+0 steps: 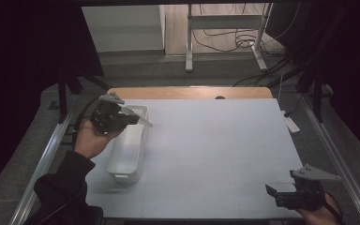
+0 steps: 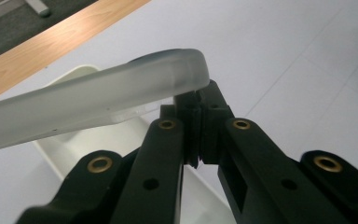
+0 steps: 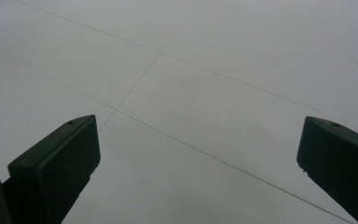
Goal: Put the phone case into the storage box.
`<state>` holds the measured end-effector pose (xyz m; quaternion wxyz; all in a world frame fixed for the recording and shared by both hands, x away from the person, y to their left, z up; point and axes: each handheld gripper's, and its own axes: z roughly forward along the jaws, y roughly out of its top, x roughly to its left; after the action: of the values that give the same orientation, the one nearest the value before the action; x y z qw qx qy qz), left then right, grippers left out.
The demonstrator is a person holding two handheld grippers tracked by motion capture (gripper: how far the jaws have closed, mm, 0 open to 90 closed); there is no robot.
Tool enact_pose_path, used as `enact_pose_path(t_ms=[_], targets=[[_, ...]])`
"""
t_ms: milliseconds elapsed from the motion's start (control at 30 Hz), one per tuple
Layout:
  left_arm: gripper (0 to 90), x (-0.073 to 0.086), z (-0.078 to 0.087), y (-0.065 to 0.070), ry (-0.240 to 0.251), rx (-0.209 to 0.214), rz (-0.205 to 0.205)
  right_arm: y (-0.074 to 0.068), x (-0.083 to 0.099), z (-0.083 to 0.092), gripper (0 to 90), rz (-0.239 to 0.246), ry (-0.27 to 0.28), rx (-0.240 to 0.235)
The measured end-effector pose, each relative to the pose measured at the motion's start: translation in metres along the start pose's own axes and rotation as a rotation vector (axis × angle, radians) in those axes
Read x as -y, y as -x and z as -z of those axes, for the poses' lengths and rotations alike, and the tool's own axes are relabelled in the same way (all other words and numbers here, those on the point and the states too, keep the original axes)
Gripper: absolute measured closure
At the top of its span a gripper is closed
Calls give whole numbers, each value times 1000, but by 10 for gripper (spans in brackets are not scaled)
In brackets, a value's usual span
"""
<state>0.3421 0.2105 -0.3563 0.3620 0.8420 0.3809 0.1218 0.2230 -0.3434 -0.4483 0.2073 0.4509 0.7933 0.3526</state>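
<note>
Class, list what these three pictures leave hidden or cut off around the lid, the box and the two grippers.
- Lid: left gripper view, its far end runs off the left edge.
- Box: high view, its far end is covered by the left gripper and lid; contents too dim to tell.
- Right gripper: high view, the hand is cut by the bottom edge.

Left gripper clamped, right gripper parted

Left gripper (image 1: 130, 119), raised at far left (palm up beneath it), has jaws pressed together; right gripper (image 1: 273, 195), low at near right, stands with jaws wide.
</note>
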Motion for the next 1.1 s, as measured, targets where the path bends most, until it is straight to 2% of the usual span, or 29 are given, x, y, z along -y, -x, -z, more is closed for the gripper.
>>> enact_pose_path(t_ms=[400,967,1100], targets=[[882,2,-1,-17,-31,-50,26,0,1,1,0,1,-2,2],[882,-7,-11,-29,-94,-97,43,-5,1,1,0,29,-27,15],[882,-10,-15,-31,-112,-105,49,-4,2,3,0,17,-21,16]])
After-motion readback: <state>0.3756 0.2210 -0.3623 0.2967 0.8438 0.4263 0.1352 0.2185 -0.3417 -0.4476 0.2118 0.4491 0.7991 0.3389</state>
